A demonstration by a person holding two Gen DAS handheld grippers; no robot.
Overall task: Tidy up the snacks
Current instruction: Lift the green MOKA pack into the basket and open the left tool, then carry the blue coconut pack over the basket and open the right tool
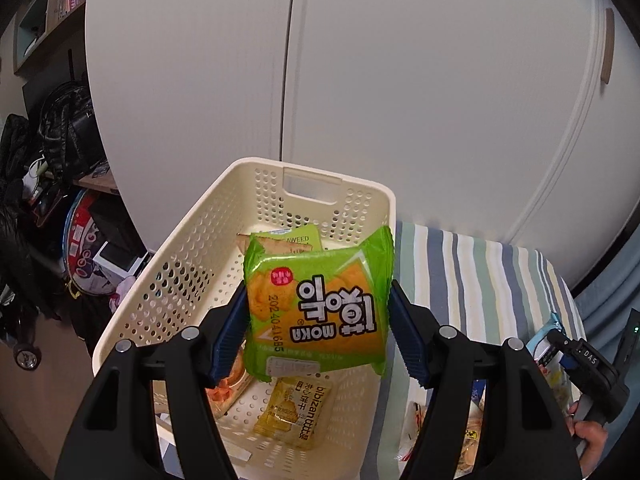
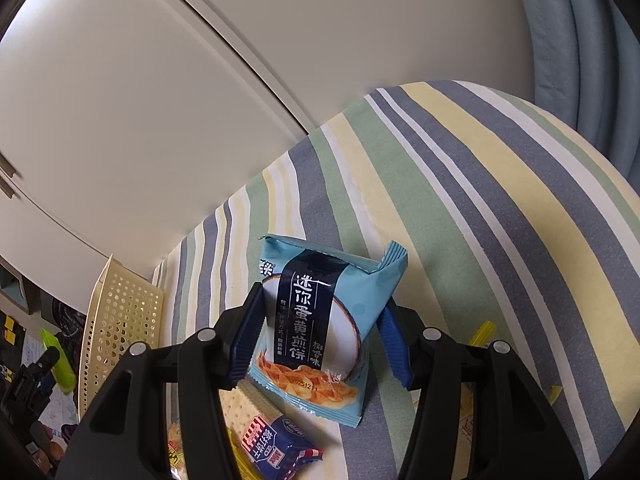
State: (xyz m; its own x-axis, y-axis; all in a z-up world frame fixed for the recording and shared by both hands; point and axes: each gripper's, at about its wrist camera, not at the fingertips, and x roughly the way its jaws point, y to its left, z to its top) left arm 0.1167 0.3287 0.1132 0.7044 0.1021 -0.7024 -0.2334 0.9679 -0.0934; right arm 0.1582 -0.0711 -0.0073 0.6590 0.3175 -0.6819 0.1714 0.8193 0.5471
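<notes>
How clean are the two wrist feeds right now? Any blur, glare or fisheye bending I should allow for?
Left wrist view: sharp; the print on the green snack pack in the left gripper reads clearly; cabinet doors bow from fisheye; dark vignette corners.
Right wrist view: the blue snack pack in the right gripper is crisp; striped cloth curves strongly; the top-left cabinet is brightly lit, edges soft.

glossy green packet (image 1: 316, 300), perforated plastic basket (image 1: 160, 276)
</notes>
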